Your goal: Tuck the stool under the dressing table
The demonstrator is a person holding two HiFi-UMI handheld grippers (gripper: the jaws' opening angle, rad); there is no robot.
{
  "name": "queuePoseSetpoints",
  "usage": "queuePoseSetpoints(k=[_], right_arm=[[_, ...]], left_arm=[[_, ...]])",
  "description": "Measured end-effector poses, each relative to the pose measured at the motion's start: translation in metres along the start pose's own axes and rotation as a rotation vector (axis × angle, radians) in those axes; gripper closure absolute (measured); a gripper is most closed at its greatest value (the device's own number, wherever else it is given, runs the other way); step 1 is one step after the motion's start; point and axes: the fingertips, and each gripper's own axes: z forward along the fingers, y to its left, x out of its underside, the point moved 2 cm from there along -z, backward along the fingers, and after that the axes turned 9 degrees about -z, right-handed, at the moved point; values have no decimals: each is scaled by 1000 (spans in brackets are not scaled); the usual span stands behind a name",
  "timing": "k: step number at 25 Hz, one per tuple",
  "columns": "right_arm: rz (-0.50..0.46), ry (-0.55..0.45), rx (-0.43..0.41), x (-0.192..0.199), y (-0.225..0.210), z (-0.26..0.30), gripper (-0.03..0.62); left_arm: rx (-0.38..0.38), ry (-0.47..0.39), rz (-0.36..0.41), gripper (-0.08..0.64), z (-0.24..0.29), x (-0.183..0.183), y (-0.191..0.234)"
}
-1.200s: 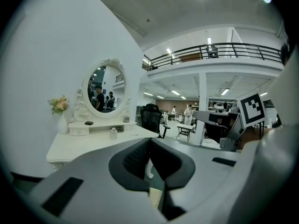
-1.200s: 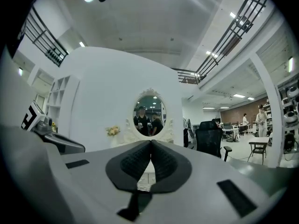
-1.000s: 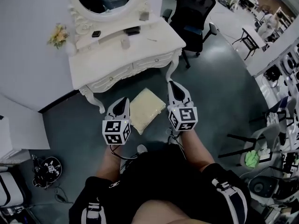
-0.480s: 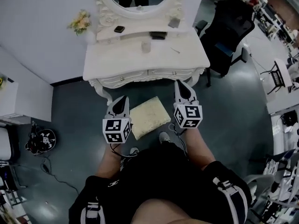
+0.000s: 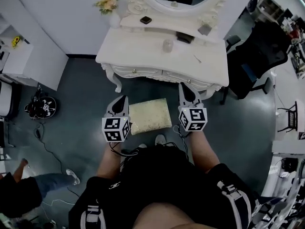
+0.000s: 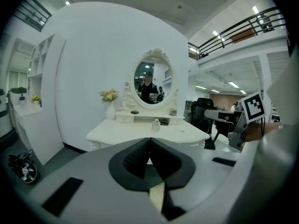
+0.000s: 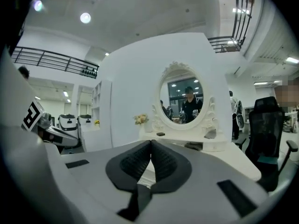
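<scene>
Both grippers are out front, and the stool [image 5: 150, 116] sits on the floor right between them, cream cushion up. The left gripper [image 5: 122, 99] is just beside its left edge, and the right gripper [image 5: 185, 87] is near its far right corner; contact with either can't be made out from above. The left's fingers [image 6: 135, 157] are pressed together with nothing between them, and the right's jaws are the same, closed and empty. The stool stands just short of the front edge of the dressing table [image 5: 143, 51], not yet tucked under it.
</scene>
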Motion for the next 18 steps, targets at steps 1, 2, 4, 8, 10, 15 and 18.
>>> queuePoseSetpoints(k=[1, 2, 4, 8, 10, 15, 18], right_arm=[[2, 10, -12, 5, 1, 1, 575], [3, 20, -22, 10, 4, 2, 575], [0, 38, -44, 19, 11, 4, 575], [-12, 75, -65, 39, 19, 4, 575], [-13, 97, -71, 50, 23, 4, 575], [-26, 188, -153, 95, 49, -4, 574], [-24, 273, -228, 133, 66, -10, 501]], left_arm=[[-12, 5, -6, 541, -3, 5, 3], [-24, 10, -11, 541, -7, 9, 7], [-51, 18, -21, 541, -14, 17, 15], [-76, 52, -26, 541, -23, 39, 24], [-81, 79, -17, 541, -26, 52, 28], [-55, 137, -36, 540, -29, 86, 39], [-36, 161, -36, 538, -25, 108, 44]])
